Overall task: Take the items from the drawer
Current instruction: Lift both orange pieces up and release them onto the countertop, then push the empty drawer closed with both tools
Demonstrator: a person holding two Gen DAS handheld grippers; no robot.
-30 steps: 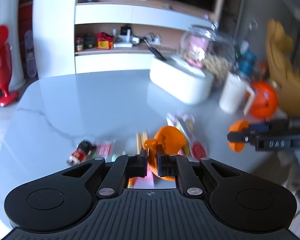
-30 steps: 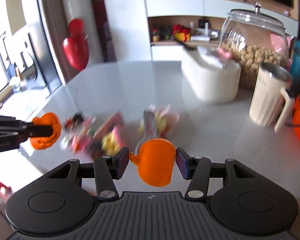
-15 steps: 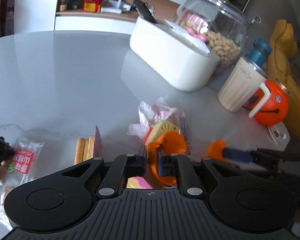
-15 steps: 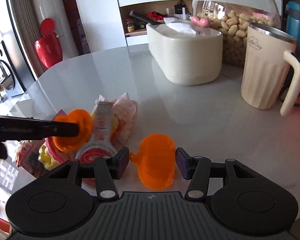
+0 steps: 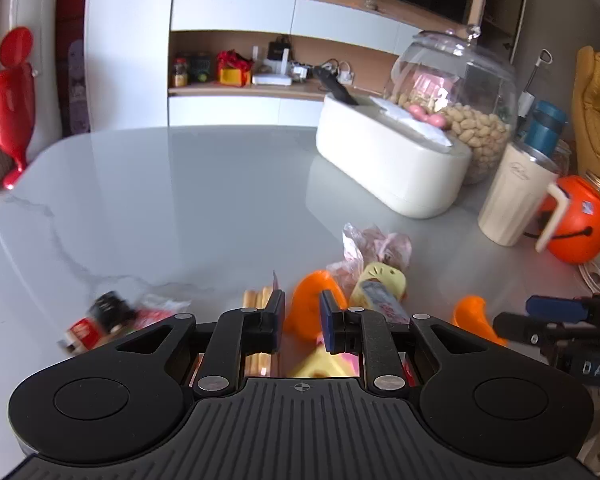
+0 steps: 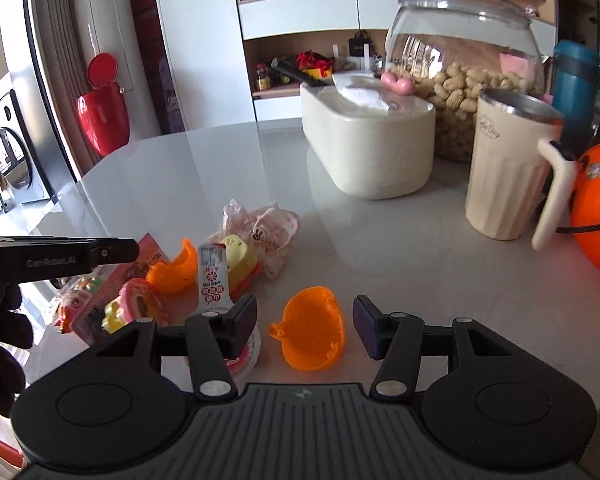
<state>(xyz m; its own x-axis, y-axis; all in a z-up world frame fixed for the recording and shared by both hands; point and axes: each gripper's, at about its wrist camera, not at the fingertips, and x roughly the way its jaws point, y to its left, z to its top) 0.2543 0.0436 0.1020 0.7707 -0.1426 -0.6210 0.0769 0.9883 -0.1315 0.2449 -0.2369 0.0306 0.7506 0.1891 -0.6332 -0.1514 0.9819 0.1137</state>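
- The left gripper [image 5: 302,316] has its jaws opening around an orange plastic shell [image 5: 306,312]. The pads look clear of it, though the view is poor. It could drop onto the snack pile [image 6: 236,264] and roll.
- The right gripper [image 6: 305,330] stands spread around a second orange shell [image 6: 312,334] without pinching it — a careless close could flick it off the table [image 6: 420,272].
- At two o'clock, the glass jar [image 6: 466,68] holds peanuts; the white box [image 6: 366,148] holds tissues. No drawer is in view.
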